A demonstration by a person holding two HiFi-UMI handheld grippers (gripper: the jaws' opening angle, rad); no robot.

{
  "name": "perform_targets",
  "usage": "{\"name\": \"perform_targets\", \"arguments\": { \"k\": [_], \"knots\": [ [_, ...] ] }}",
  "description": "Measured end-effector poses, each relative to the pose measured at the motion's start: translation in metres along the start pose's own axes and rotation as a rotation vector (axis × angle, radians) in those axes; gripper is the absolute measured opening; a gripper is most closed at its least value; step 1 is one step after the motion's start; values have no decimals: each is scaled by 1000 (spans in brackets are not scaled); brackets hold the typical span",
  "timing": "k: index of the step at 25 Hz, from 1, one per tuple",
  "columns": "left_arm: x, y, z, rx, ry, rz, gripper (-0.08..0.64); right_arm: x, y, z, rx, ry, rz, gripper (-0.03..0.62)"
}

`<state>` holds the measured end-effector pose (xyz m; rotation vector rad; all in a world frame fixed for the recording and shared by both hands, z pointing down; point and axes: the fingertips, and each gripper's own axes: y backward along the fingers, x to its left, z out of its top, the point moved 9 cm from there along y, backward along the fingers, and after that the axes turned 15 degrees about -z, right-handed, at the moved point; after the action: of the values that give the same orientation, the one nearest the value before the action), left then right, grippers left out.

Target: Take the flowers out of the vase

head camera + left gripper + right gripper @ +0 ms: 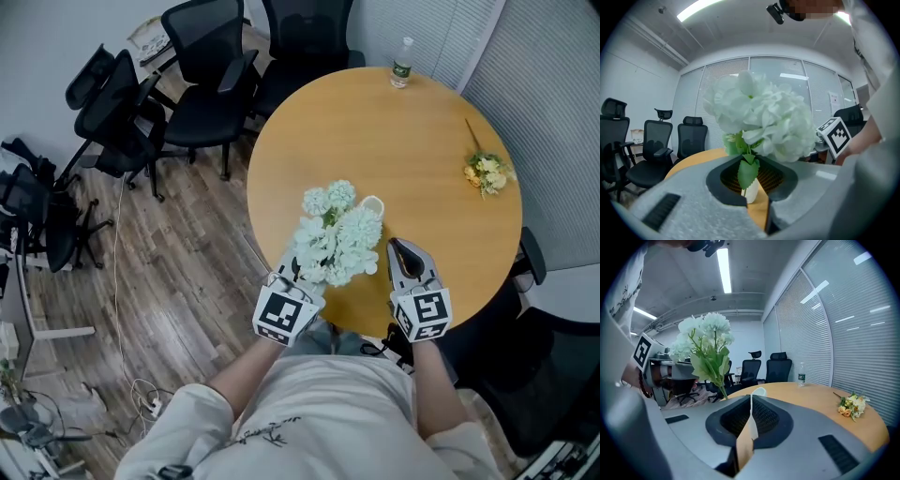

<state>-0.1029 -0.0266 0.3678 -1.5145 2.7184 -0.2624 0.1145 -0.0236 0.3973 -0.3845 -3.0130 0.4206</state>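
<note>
At frame centre the flowers (339,239) are pinched by their stems in the narrowly closed left gripper (296,272), seemingly lifted clear of the vase (375,199) for carrying away, while the right gripper (401,249), shut and empty, is poised beside it.

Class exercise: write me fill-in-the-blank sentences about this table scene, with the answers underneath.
1. The left gripper holds the white flowers in its jaws by the ____.
2. The right gripper has its jaws shut on the rim of the white ____.
3. The water bottle stands ____ on the round table.
4. In the head view, the yellow bouquet lies on the table's ____ side.
Missing words: stem; vase; upright; right.
</note>
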Motion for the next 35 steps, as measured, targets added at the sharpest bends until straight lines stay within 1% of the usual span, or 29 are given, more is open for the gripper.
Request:
{"name": "perform_targets", "arguments": {
  "k": [6,12,16,19,25,29,35],
  "knots": [
    [-1,-1,8,12,-1,5,51,0,4,11,12,-11,7,9],
    [-10,1,15,12,41,6,51,1,13,21,62,-36,31,8],
    [-14,2,19,28,16,-2,51,6,22,30,65,-59,73,8],
    [-14,5,21,21,26,5,51,9,27,34,77,-60,81,8],
    [-16,6,22,9,43,4,49,8,30,31,94,-71,83,8],
    [-17,11,22,1,36,9,51,13,30,30,100,-72,88,8],
    [-18,14,21,11,31,10,51,17,29,30,100,-58,94,6]
  ]
}}
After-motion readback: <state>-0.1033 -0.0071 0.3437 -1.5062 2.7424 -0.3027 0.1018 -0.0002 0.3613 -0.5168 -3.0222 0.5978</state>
